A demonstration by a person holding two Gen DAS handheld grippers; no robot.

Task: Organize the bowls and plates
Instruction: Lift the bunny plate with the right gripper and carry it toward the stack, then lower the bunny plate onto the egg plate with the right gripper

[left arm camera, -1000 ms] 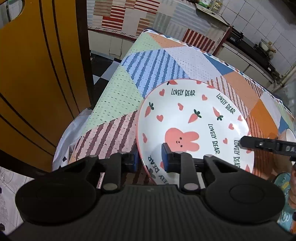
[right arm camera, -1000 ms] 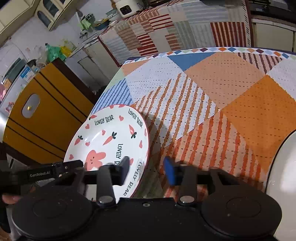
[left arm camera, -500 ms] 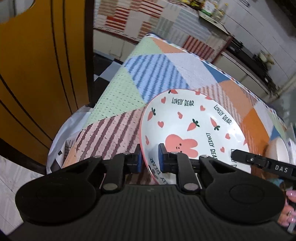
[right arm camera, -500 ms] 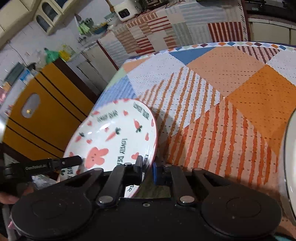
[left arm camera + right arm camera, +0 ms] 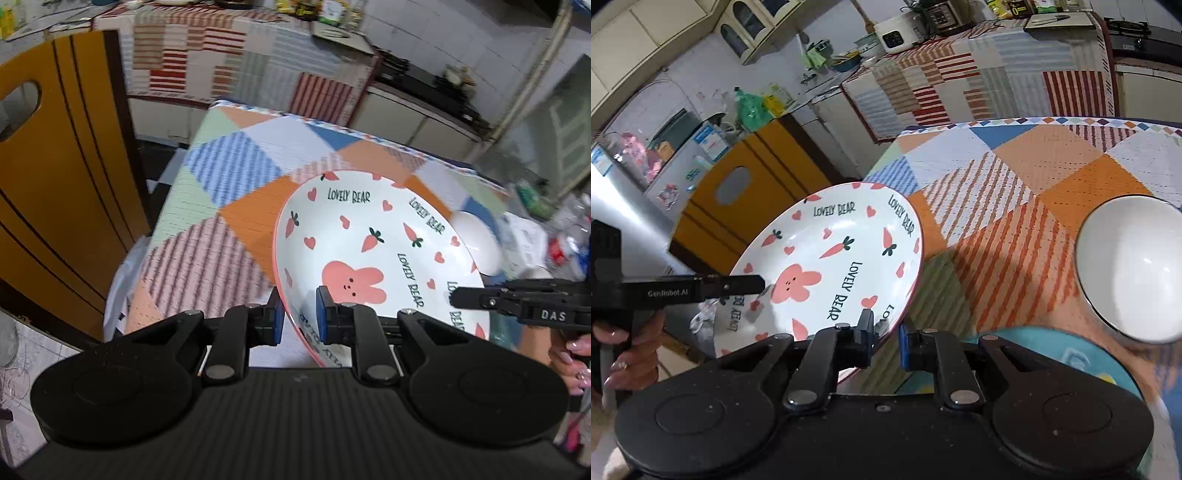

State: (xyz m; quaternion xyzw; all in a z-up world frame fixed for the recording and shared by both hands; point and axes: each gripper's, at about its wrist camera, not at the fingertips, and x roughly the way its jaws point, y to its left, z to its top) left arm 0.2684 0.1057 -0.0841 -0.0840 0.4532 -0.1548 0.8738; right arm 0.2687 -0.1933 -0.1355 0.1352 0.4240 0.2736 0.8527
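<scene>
Plate [image 5: 369,243] rim clamped between both grippers' fingers [image 5: 325,314].

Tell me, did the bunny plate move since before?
Yes. The white bunny-and-carrot plate has risen off the patchwork tablecloth and hangs tilted above its edge, clamped by both grippers.

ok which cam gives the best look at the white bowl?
Right wrist view. The white bowl shows its whole open inside, upright on the patchwork tablecloth, cut only slightly at the frame edge. The left wrist view shows only a blurred part of it behind the rim of the bunny plate.
</scene>
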